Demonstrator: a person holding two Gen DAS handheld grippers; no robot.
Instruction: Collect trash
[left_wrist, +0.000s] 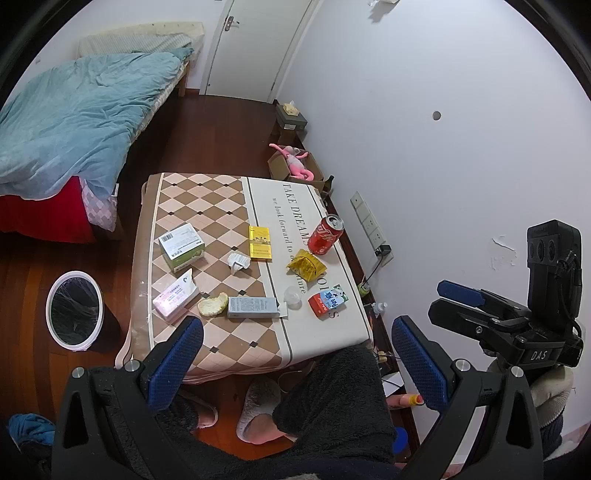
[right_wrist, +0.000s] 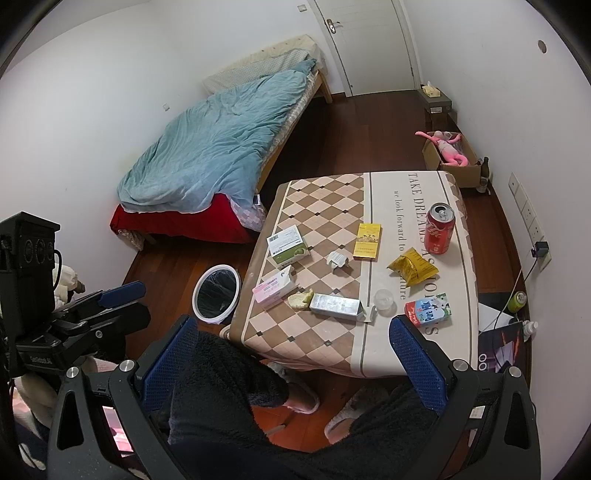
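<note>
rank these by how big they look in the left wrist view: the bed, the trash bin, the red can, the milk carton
1. bed, by far the largest
2. trash bin
3. and 4. red can and milk carton look about alike; the carton lies nearer the camera, so no firm order between them.

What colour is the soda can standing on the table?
Red with white lettering and a silver top; the soda can shows best in the right wrist view.

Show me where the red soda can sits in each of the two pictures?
Left wrist view: the red soda can stands right of centre, near the table's far right edge.
Right wrist view: the can stands upper right, same table edge.
Shared landmark: the crumpled yellow wrapper lies just in front of it.
</note>
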